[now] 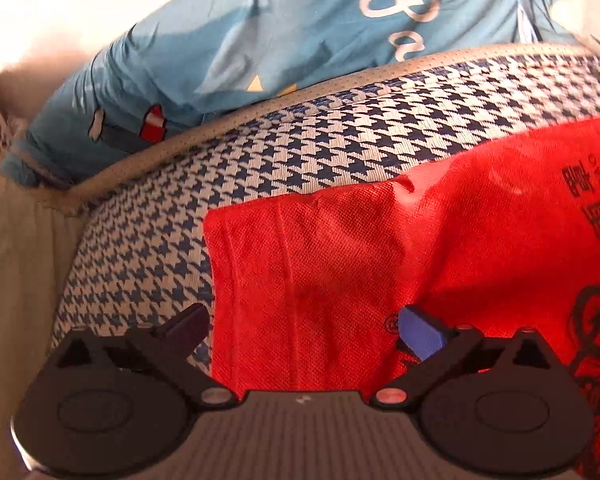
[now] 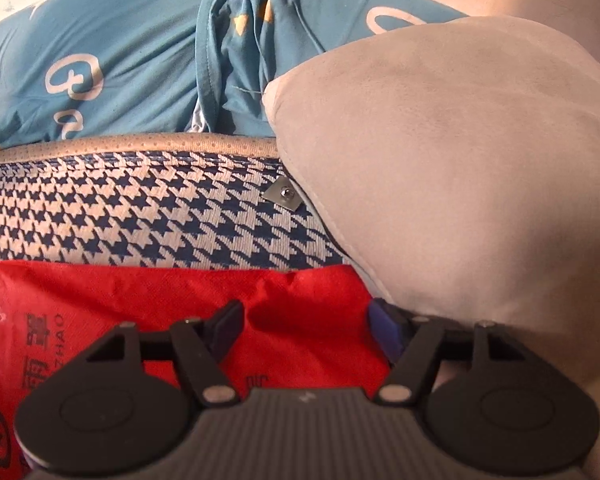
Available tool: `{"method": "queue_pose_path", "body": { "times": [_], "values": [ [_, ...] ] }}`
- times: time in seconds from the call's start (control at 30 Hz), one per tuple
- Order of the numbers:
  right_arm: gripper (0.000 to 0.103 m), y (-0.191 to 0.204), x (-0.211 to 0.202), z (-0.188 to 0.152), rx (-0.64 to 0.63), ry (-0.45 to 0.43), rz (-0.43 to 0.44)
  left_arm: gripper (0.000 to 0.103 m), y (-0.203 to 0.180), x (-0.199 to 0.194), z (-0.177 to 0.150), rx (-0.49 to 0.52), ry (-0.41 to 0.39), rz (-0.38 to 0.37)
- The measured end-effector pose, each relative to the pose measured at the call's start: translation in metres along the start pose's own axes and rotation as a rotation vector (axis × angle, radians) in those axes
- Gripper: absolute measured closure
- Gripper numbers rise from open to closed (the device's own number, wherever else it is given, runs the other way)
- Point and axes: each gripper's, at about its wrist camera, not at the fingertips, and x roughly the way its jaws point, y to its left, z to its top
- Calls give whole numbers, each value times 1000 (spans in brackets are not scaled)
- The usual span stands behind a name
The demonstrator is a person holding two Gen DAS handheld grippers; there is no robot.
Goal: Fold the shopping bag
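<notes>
Red shopping bag [image 1: 380, 248] lies flat on a houndstooth mat [image 1: 300, 148]; both sets of jaws stand open over it.

The left gripper [image 1: 304, 326] straddles the bag's left edge, holding nothing; the right gripper [image 2: 306, 320] hangs over the right corner, squeezed against a grey pillow [image 2: 460, 160]; blue bedding [image 1: 260, 20] lies behind; the bag's near part is hidden.
</notes>
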Motion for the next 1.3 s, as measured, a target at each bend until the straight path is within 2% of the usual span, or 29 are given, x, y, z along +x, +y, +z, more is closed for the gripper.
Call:
{"method": "queue_pose_path", "body": {
  "times": [0.13, 0.23, 0.33, 0.43, 0.5, 0.53, 0.63, 0.73, 0.8, 1.17, 1.3],
  "values": [
    [33, 10, -26, -21, -3, 6, 78, 13, 3, -10, 4, -59, 28, -41],
    [32, 21, -35, -38, -6, 21, 148, 13, -9, -25, 5, -79, 30, -95],
    [27, 34, -40, -54, -34, 14, 172, 13, -23, -31, 6, -81, 26, -140],
    [26, 39, -30, -65, -54, 2, 162, 13, -48, -30, 1, -41, 17, -178],
    [17, 32, -25, -71, -43, -21, 150, 11, -58, -21, -8, -32, 28, -181],
    [13, 27, -23, -73, -33, -42, 135, 1, -58, -19, -12, -42, 6, -176],
    [3, 9, -15, -79, 0, -94, 117, 0, -50, -13, -23, -55, -56, -199],
    [1, 2, -9, -84, 1, -136, 126, 0, -47, -14, -28, -26, -103, -214],
    [1, 4, -10, -85, -11, -151, 122, 0, -48, -14, -25, -8, -122, -213],
    [0, 13, 12, -59, -17, -221, 143, 0, -57, 8, 11, -96, -191, -200],
    [0, 21, 20, -53, -18, -246, 135, 0, -59, 12, 14, -118, -217, -195]
  ]
}}
